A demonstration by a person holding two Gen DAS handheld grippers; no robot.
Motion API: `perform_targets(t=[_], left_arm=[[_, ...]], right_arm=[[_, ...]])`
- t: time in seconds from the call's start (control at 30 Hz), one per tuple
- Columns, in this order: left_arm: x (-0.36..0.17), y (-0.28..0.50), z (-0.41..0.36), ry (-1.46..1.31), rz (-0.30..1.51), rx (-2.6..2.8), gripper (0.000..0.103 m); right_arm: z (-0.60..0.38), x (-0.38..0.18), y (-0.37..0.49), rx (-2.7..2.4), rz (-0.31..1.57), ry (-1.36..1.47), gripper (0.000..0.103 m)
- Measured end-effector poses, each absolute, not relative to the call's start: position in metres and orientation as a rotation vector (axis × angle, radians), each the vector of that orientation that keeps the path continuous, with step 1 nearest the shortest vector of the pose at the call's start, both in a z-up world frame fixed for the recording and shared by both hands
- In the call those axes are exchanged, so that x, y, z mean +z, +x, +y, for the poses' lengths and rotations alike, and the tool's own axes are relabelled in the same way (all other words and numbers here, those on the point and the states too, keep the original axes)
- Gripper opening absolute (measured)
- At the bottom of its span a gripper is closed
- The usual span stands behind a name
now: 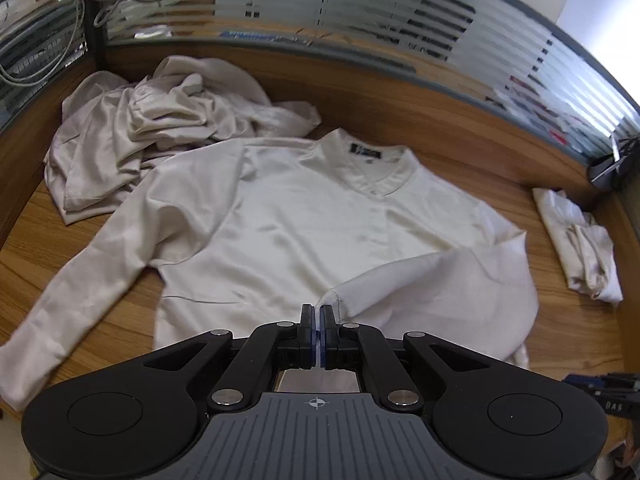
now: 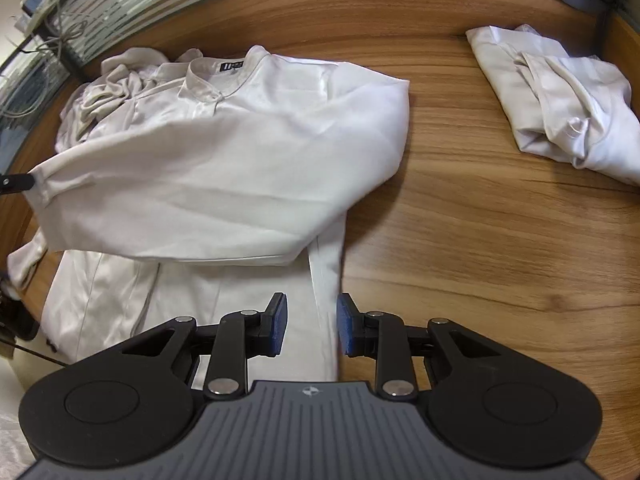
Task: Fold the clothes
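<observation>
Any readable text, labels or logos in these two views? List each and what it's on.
"DAS": pale letters on a dark device at the left wrist view's right edge, partly cut off, uncertain.
Neck label inside the white shirt's collar: dark with pale marks, too blurred to read in either view.
Blue strip behind the glass partition: lettering too blurred.

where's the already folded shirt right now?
The folded shirt lies at the far right of the wooden table in both wrist views, apart from the spread white shirt, below the dark object in the corner.
</observation>
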State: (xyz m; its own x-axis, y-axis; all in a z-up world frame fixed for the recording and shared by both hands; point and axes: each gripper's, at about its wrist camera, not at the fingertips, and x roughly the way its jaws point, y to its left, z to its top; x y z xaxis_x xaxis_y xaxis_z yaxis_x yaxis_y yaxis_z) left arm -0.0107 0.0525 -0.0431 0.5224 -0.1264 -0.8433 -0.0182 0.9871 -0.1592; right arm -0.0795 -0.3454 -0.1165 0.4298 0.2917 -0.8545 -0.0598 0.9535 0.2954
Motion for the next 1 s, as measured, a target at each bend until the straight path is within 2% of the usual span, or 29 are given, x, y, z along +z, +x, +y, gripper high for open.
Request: perform_targets(t=[0.27, 0.4, 0.53, 0.6, 0.8, 1.0], left_arm=[[-0.07, 0.02, 0.119, -0.141, 1.118, -0.108, 0.004], [-0.079, 0.036, 0.134, -0.132, 1.137, -0.142, 0.004], [-0.081, 0.047, 0.139, -0.122, 1.139, -0.165, 0.004], [-0.082, 0.052, 0.14, -0.121, 1.139, -0.174, 0.004], [-0.084, 0.057, 0.144, -0.089, 1.129, -0.15, 0.004], [-0.1, 0.052, 0.152, -0.082, 1.142, -0.102, 0.005]], right_arm=[[-0.305, -0.117, -0.055, 0.084, 1.07, 0.217, 0.033], [-0.294, -0.121, -0.038, 0.01, 1.034, 0.178, 0.046], [-0.281, -0.136, -0.014, -0.045, 1.029, 0.044, 0.052], [-0.274, -0.146, -0.001, -0.052, 1.042, -0.022, 0.059], [-0.265, -0.175, 0.021, -0.063, 1.077, -0.168, 0.059], [-0.301, -0.172, 0.018, -0.145, 1.067, -0.093, 0.06]])
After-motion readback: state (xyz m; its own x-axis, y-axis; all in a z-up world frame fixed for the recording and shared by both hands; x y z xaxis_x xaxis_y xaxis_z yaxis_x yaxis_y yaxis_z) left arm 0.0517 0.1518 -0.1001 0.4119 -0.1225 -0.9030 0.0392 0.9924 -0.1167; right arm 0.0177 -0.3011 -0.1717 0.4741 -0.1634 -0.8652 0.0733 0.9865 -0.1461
